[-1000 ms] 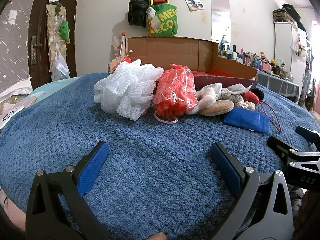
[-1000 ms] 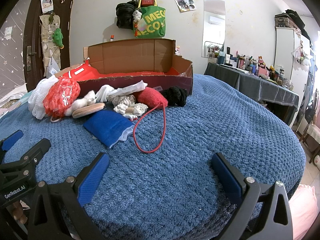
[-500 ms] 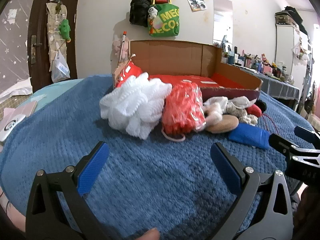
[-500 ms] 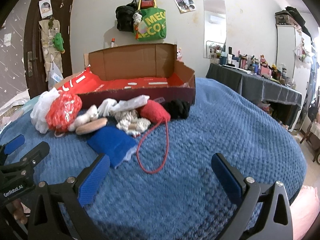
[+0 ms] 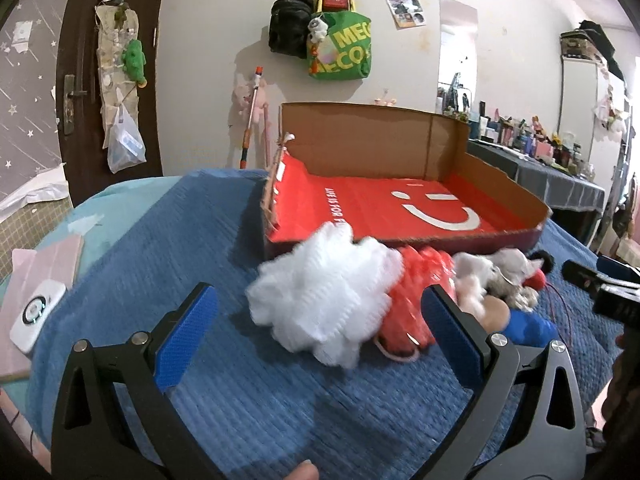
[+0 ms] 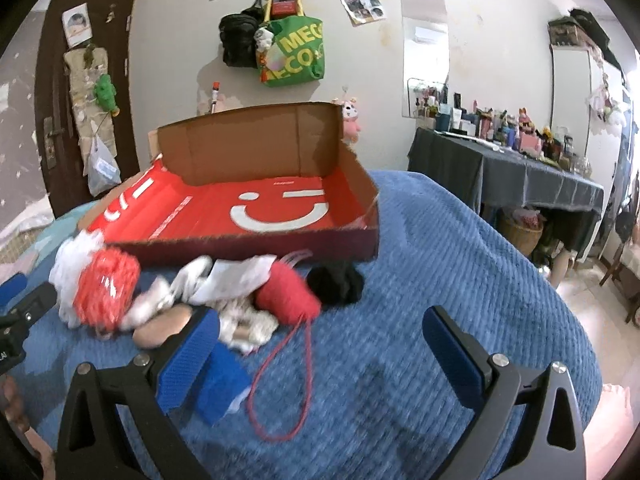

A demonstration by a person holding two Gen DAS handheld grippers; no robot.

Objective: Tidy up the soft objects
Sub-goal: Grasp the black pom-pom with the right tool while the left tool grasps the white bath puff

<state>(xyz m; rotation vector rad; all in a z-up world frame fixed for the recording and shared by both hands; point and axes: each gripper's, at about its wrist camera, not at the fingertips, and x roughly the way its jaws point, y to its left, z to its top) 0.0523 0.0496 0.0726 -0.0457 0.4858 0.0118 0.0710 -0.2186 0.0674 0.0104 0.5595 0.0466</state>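
Observation:
A pile of soft things lies on the blue blanket (image 5: 168, 248) in front of an open cardboard box (image 5: 400, 208) with a red lining. A white mesh puff (image 5: 324, 300) and a red mesh puff (image 5: 412, 308) are at its left. A tan pad (image 6: 160, 326), a blue cloth (image 6: 220, 384), a red pouch (image 6: 288, 296) with a red cord, and a black item (image 6: 336, 286) lie to the right. My left gripper (image 5: 320, 336) is open and empty above the white puff. My right gripper (image 6: 320, 348) is open and empty above the blue cloth and cord.
The box (image 6: 256, 216) holds nothing. A pink case with a white device (image 5: 36, 312) lies at the blanket's left edge. A cluttered dark-clothed table (image 6: 520, 168) stands at the right. Bags (image 5: 340, 48) hang on the far wall.
Both grippers have risen and tilted down toward the pile, so the box's inside now shows. The objects have not moved. Both grippers stay open.

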